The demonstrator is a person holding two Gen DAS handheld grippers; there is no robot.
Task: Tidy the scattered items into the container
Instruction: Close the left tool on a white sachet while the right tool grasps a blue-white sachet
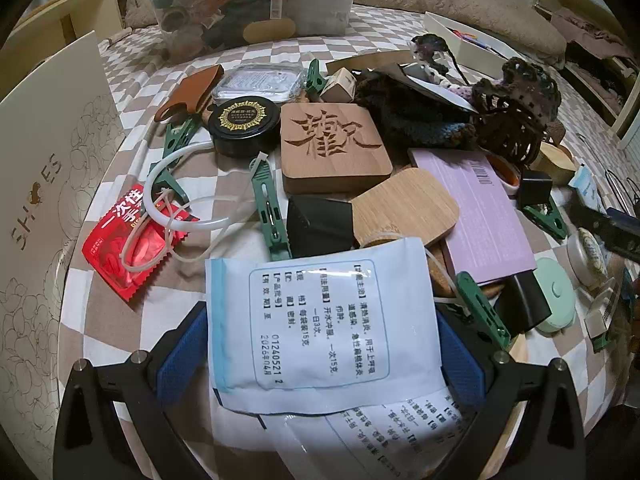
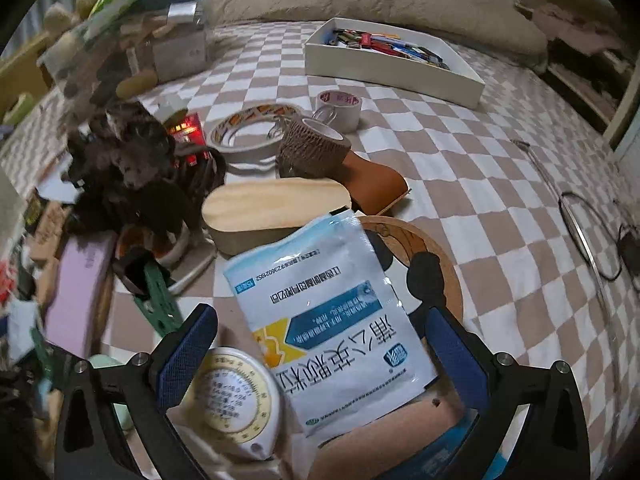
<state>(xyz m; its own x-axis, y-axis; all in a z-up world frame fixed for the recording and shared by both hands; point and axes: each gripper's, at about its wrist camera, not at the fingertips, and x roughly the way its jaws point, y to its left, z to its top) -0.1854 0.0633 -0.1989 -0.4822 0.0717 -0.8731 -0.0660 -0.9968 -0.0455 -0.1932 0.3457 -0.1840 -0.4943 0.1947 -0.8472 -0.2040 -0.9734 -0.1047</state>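
While your left tool [image 1: 320, 344] stands wide around pale blue printed sachet [image 1: 320, 320], thin foil may slip; right tool [image 2: 320, 344] wide too.

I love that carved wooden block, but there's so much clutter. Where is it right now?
In the left wrist view, the carved wooden block lies mid-pile on the checkered cloth, just right of the round black tin, with the green clothespin below-left.
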